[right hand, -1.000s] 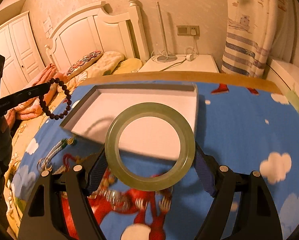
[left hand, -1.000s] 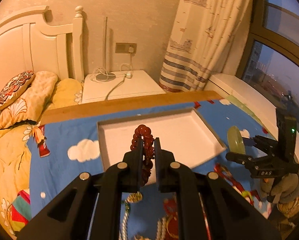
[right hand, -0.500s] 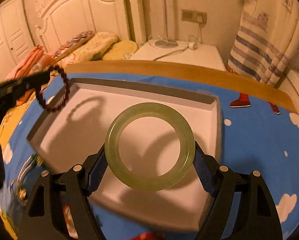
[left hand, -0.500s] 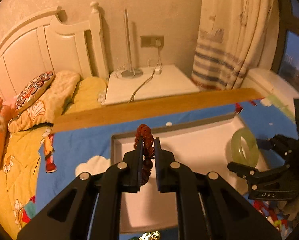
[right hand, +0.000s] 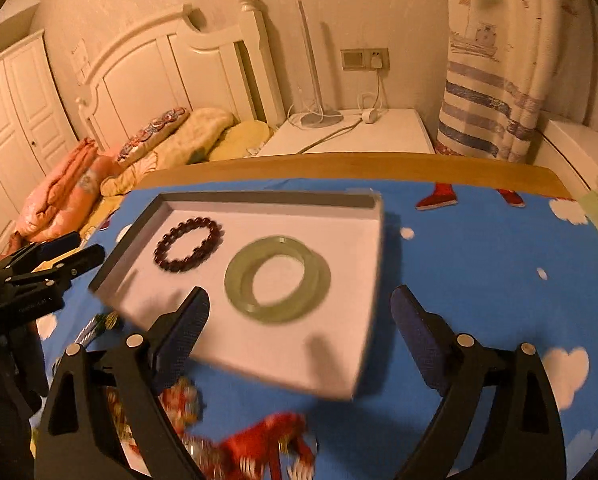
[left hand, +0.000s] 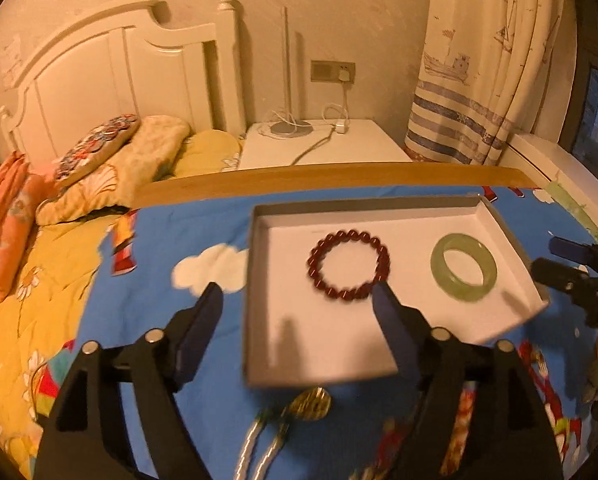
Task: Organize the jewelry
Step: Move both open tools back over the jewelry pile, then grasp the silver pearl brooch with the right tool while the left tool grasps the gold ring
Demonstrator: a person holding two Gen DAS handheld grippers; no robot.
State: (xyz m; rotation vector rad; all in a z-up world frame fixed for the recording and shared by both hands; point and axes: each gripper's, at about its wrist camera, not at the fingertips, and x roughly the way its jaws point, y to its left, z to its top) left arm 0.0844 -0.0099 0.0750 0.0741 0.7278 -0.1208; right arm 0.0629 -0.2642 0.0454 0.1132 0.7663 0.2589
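A shallow white tray (left hand: 363, 204) lies on the blue cartoon cloth. Inside it a dark red bead bracelet (left hand: 353, 235) lies flat on the left and a pale green bangle (left hand: 438, 266) on the right. My left gripper (left hand: 297, 288) hovers over the tray's near left corner, its jaws opening wide and gripping nothing; the bracelet lies just past its right fingertip. My right gripper (right hand: 301, 293) is above the tray's near edge (right hand: 267, 198), jaws opening, with the bangle (right hand: 237, 276) lying free ahead of its pads. The bracelet (right hand: 187, 267) shows there too.
Silver-white chains (left hand: 259, 440) and a gold pendant (left hand: 311, 400) lie on the cloth in front of the tray. A wooden edge (left hand: 339, 178) borders the far side. Beyond are a bed with pillows (left hand: 111, 168), a white nightstand (left hand: 327, 148) and a curtain (left hand: 471, 80).
Both grippers opened and let go. The red bracelet, held by the left gripper, and the green bangle, held by the right, now lie flat in the tray. The left hand dropped lower.
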